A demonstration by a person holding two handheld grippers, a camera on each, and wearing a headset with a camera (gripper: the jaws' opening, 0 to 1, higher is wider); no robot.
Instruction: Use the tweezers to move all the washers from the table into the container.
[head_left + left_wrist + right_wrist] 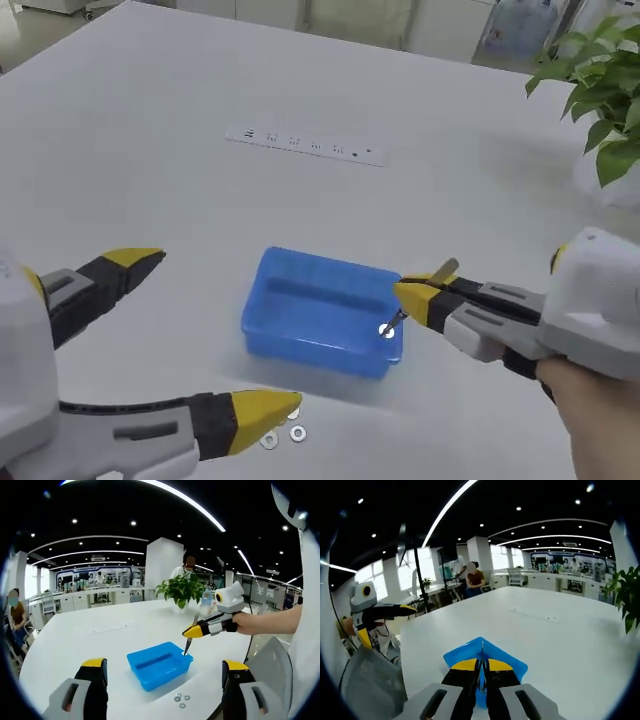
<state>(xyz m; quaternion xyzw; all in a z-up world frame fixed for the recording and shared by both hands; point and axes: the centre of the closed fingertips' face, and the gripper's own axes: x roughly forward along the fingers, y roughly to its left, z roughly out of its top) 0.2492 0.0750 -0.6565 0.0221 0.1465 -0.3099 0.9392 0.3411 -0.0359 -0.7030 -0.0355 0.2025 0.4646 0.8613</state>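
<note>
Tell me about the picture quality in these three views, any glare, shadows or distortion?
Head view: soft even light, a faint shadow beside the blue container, a bright glint on the washer held by the tweezers. Left gripper view: fisheye bows the ceiling light strip; the loose washers look tiny. Right gripper view: same bowing, bright windows washed out at left.

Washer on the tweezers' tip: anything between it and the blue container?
Nothing visible. The washer sits at the tip of the tweezers in the right gripper, over the near right corner of the open-topped blue container.
</note>
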